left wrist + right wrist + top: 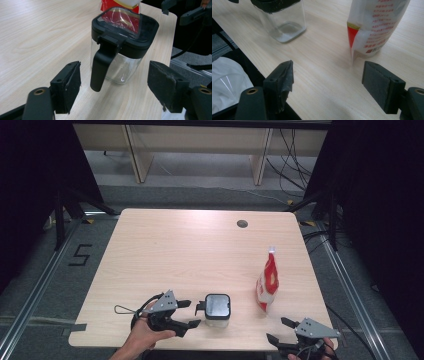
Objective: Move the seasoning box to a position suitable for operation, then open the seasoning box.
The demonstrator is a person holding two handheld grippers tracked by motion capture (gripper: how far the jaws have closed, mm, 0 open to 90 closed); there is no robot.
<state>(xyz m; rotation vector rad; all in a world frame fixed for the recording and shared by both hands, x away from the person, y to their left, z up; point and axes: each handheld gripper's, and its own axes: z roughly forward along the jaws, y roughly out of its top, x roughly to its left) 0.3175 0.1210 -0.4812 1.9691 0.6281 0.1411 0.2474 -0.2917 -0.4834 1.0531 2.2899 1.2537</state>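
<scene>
A clear glass jar [218, 309] with a black lid stands near the front edge of the wooden table [175, 250]. Its black handle [100, 65] points toward my left gripper [192, 313]. That gripper is open just left of the jar; in the left gripper view the handle hangs in front of the gap between the pads [71, 82], touching neither. A red and white pouch [268, 285] stands upright to the right of the jar. My right gripper [276, 329] is open at the front right corner, short of the pouch [374, 25] and the jar [282, 20], with nothing between its jaws.
A round cable hole [242, 223] sits near the table's far edge. A "5" [80, 255] is taped on the floor at the left. Wooden furniture legs [137, 155] stand behind the table. White fabric [227, 82] shows below the front edge.
</scene>
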